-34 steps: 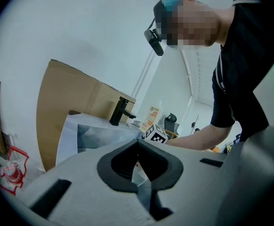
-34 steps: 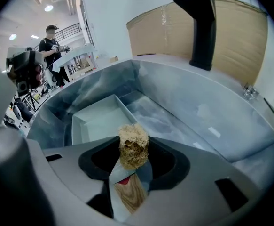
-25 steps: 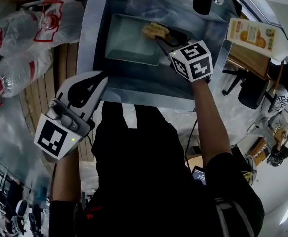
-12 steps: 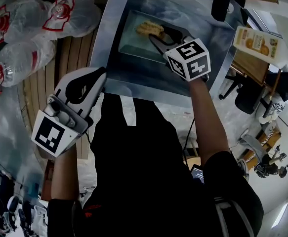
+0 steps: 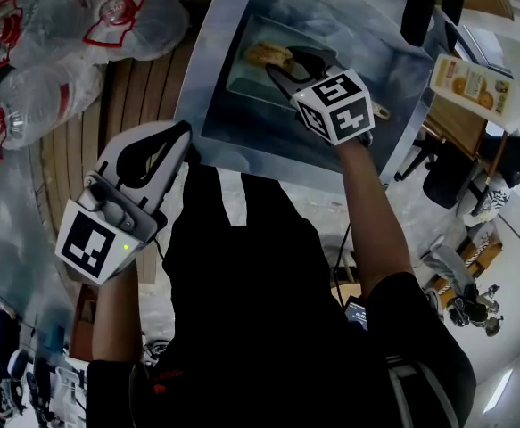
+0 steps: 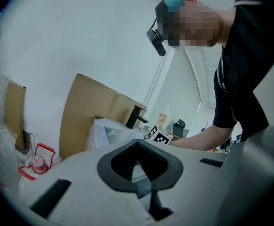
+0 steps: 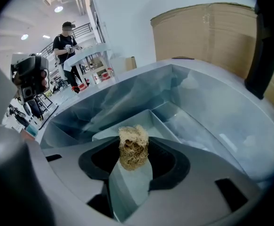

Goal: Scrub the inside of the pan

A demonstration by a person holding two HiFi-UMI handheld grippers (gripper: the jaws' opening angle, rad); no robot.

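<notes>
A rectangular steel pan [image 5: 246,83] lies in the bottom of the steel sink [image 5: 233,132]. My right gripper [image 5: 282,67] reaches down into it, shut on a tan fibrous scrubber [image 5: 268,55] that rests against the pan's inside. In the right gripper view the scrubber [image 7: 133,145] stands pinched between the jaws of the right gripper [image 7: 133,152], with the pan [image 7: 174,121] beyond. My left gripper [image 5: 185,132] hangs outside the sink's near rim, shut and holding nothing. In its own view the left gripper [image 6: 137,144] points toward the sink [image 6: 104,131].
A black faucet [image 5: 420,7] stands at the sink's far side. An orange-labelled carton [image 5: 469,83] sits to the right. Wrapped packs of water bottles [image 5: 45,52] lie on the left by wooden slats [image 5: 135,96]. A person [image 7: 66,41] stands far off.
The right gripper has carried the scrubber leftward across the pan. The left gripper has stayed by the sink's near rim, still shut.
</notes>
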